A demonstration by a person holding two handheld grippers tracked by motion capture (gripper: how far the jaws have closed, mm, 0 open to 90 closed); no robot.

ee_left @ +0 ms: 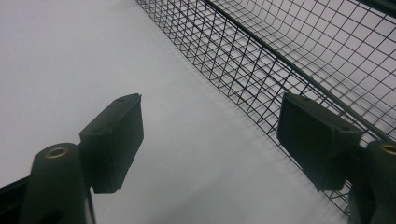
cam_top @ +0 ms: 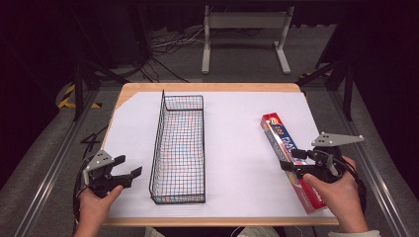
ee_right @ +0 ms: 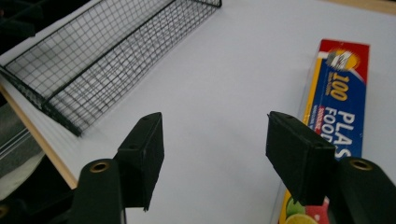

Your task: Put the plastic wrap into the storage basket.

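Observation:
A long red and blue box of plastic food wrap (cam_top: 285, 148) (ee_right: 338, 93) lies flat on the white table cover at the right. My right gripper (cam_top: 290, 159) (ee_right: 215, 154) hovers over the box's near half, open, with nothing between its pads. A black wire basket (cam_top: 179, 148) (ee_right: 107, 56) (ee_left: 299, 51) stands empty in the middle of the table. My left gripper (cam_top: 127, 167) (ee_left: 210, 140) is open near the front left corner, just left of the basket's near end, with only bare table cover between its pads.
The white cover (cam_top: 232, 158) spreads over a wooden table (cam_top: 207, 87) whose front edge lies close to both hands. Behind the table stand a white frame (cam_top: 244, 34) and cables on the floor.

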